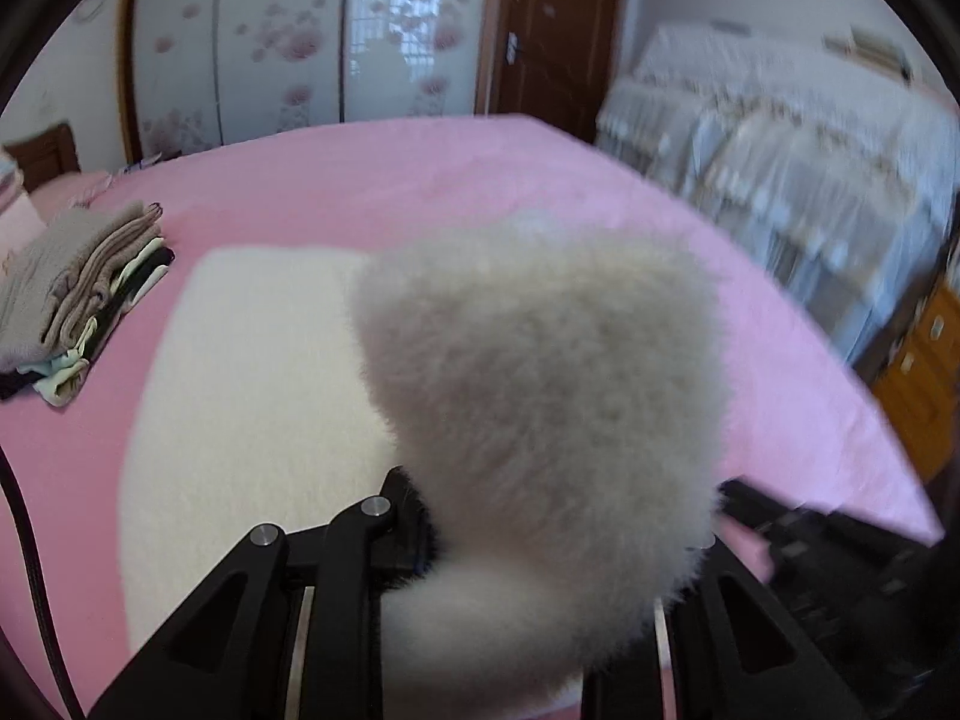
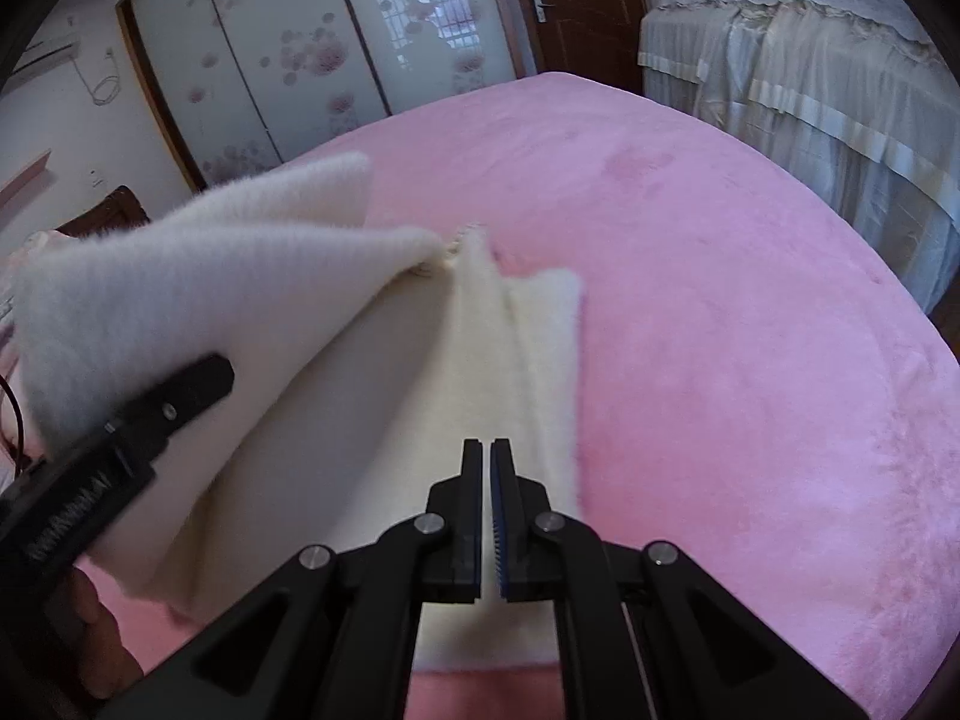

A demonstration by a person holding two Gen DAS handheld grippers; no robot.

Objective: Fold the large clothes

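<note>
A fluffy cream-white garment (image 2: 384, 372) lies on the pink bed (image 2: 750, 330). My left gripper (image 1: 540, 540) is shut on a fold of the garment (image 1: 540, 372), which bulges up between its fingers and hides the tips. In the right wrist view the left gripper (image 2: 180, 390) holds the garment's left part lifted above the flat part. My right gripper (image 2: 487, 450) is shut and empty, just above the garment's flat right part near the front edge of the bed.
A stack of folded clothes (image 1: 78, 294) sits on the bed at the left. A second bed with a lace cover (image 2: 810, 60) stands at the right. Floral sliding wardrobe doors (image 2: 312, 48) and a brown door (image 2: 576, 0) are behind.
</note>
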